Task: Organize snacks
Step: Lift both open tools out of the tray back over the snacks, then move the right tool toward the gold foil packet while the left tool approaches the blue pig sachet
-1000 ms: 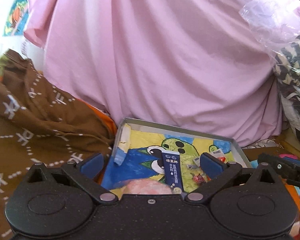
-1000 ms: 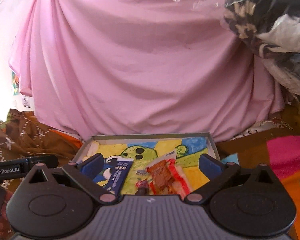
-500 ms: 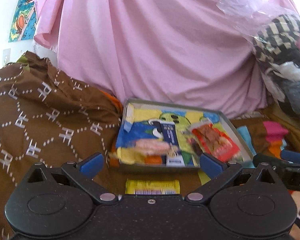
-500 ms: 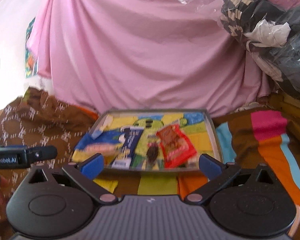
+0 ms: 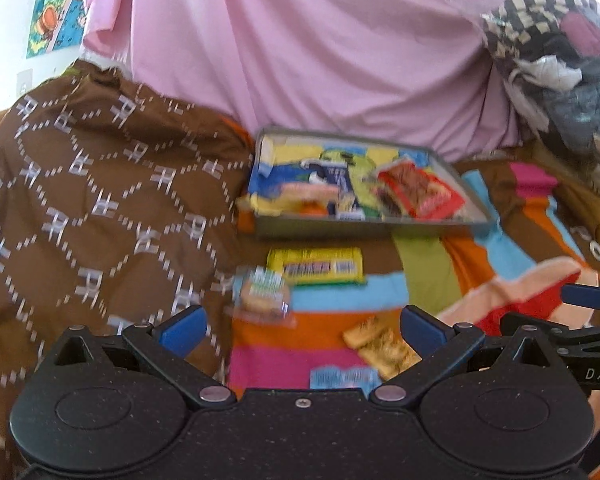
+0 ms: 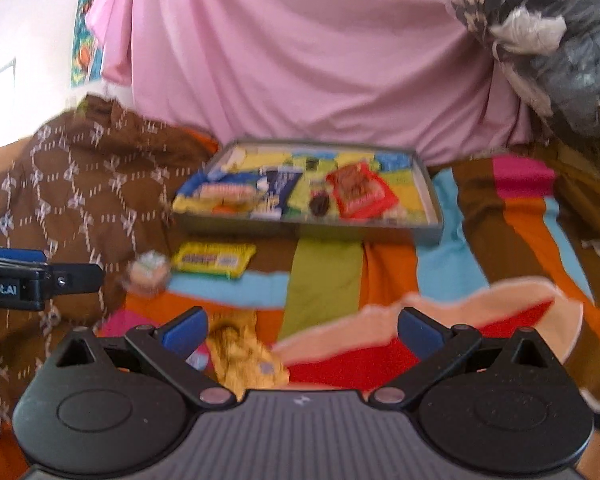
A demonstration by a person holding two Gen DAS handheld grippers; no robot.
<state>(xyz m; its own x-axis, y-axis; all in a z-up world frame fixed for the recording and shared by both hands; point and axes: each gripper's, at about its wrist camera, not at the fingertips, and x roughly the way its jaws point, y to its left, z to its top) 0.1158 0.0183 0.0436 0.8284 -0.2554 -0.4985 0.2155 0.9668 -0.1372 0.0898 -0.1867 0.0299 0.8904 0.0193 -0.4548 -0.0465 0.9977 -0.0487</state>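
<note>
Snacks lie in two groups on the bed: several already sit inside the grey tray [image 5: 364, 227] at the foot of the pink sheet [image 5: 320, 52], among them a red packet [image 5: 420, 194] and a dark blue sachet [image 5: 342, 184], so the tray looks like the collecting place. Loose ones wait on the striped blanket [image 5: 424, 276] just in front of it: a yellow packet [image 5: 315, 266] near the tray's front wall, a round wrapped biscuit [image 5: 265, 294] beside it at the edge of the brown patterned cloth [image 5: 100, 200], a golden wrapper [image 5: 382, 346] nearer the camera, and a small light-blue packet [image 5: 346, 378] closest of all. The left gripper [image 5: 302, 322] hangs above these loose ones with its fingers spread wide and nothing between them, probably placed to pick one. The right gripper [image 6: 302, 326] is likewise wide and empty, with the golden wrapper just inside its left finger. Both views are blurred, so labels cannot be read. By my judgement the sorting is partly done, with four pieces left outside
</note>
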